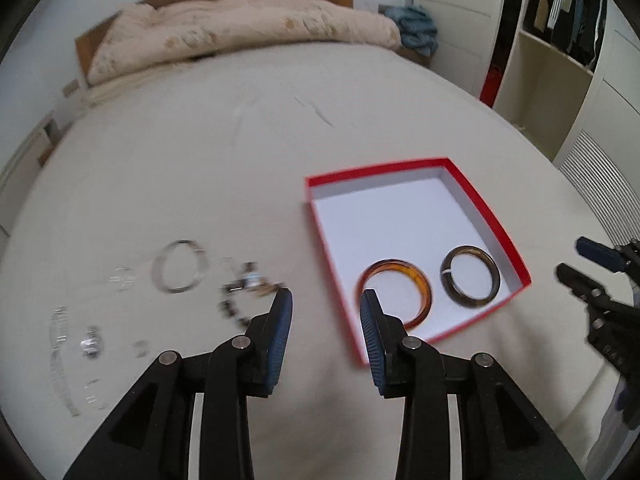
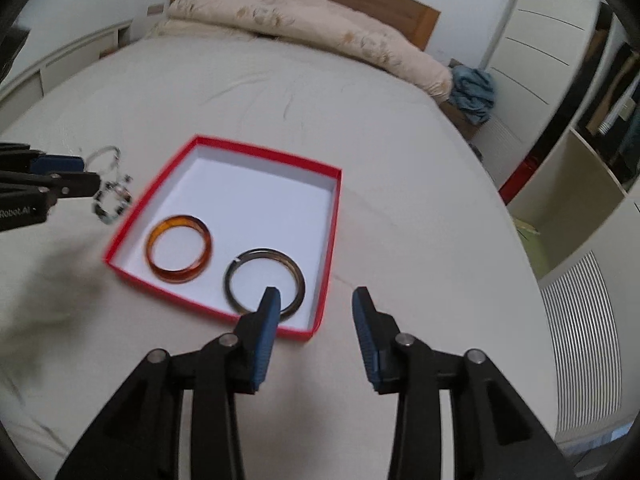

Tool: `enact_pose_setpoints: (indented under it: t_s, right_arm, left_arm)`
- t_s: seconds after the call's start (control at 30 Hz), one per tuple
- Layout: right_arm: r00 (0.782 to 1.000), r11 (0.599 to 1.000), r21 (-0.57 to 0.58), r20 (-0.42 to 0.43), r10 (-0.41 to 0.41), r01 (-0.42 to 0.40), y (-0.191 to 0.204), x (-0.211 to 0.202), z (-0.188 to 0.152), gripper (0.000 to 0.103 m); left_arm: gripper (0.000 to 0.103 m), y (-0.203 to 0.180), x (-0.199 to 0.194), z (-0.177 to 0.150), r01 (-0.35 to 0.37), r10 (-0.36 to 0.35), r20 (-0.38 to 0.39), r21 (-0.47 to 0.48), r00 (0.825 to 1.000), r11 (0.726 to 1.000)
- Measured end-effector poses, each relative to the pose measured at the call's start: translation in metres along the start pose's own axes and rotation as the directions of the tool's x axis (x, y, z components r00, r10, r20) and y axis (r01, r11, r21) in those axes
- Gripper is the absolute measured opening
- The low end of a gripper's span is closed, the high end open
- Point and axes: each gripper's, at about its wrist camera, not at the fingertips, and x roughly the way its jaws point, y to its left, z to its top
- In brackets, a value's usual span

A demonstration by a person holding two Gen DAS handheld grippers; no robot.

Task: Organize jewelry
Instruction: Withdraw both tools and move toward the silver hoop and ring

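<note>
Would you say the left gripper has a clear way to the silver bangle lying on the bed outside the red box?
Probably yes. The left gripper is open and empty, and the silver bangle lies flat on the bed beyond it to the left. Only the beaded bracelet lies near that path; it could be nudged.

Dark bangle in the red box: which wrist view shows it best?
The left wrist view: the dark bangle lies whole and unobstructed in the red box. In the right wrist view a finger covers part of its near rim.

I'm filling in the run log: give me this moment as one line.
red box: amber bangle, dark bangle inside | bed: silver bangle, beaded bracelet outside | left hand-held gripper: open, empty | right hand-held gripper: open, empty
</note>
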Motion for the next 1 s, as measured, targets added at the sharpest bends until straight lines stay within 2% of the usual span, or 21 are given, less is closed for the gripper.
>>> enact_pose_setpoints:
  t_s: [0.13,0.27,0.33,0.47,0.57,0.63,0.73,0.83,1.0]
  right_arm:
    - [0.998,0.999,0.031,0.061,0.019,-0.021,0.008,-0.055,-0.004,0.036]
    - [0.99,0.996,0.065,0.135,0.048,-0.057,0.02,-0.108,-0.007,0.036]
    - [0.982,0.994,0.075,0.178,0.065,-0.079,0.027,-0.136,-0.005,0.036]
    - [0.964,0.991,0.071,0.251,0.093,-0.114,0.044,-0.179,-0.002,0.036]
    - [0.945,0.987,0.062,0.303,0.125,-0.151,0.061,-0.209,0.004,0.036]
    - [0.933,0.982,0.057,0.327,0.152,-0.18,0.071,-0.223,0.007,0.036]
    - [0.919,0.975,0.048,0.349,0.185,-0.215,0.087,-0.235,0.012,0.036]
    - [0.91,0.969,0.044,0.356,0.213,-0.244,0.1,-0.238,0.016,0.036]
    - [0.91,0.961,0.041,0.336,0.245,-0.274,0.125,-0.222,0.021,0.036]
  left_arm:
    - [0.037,0.027,-0.054,-0.014,-0.07,0.07,0.024,0.016,0.997,0.997]
    - [0.051,0.075,-0.115,-0.041,-0.161,0.161,0.077,-0.008,0.984,0.987]
    - [0.053,0.1,-0.149,-0.056,-0.196,0.198,0.103,-0.032,0.975,0.98]
    - [0.056,0.152,-0.219,-0.094,-0.279,0.289,0.15,-0.083,0.945,0.957]
    - [0.063,0.183,-0.256,-0.118,-0.313,0.332,0.171,-0.132,0.928,0.941]
    - [0.063,0.199,-0.273,-0.134,-0.324,0.351,0.178,-0.163,0.919,0.932]
    - [0.063,0.215,-0.286,-0.152,-0.332,0.367,0.185,-0.197,0.911,0.923]
    - [0.063,0.224,-0.282,-0.165,-0.332,0.373,0.178,-0.222,0.911,0.917]
    - [0.063,0.229,-0.249,-0.178,-0.304,0.344,0.152,-0.239,0.926,0.922]
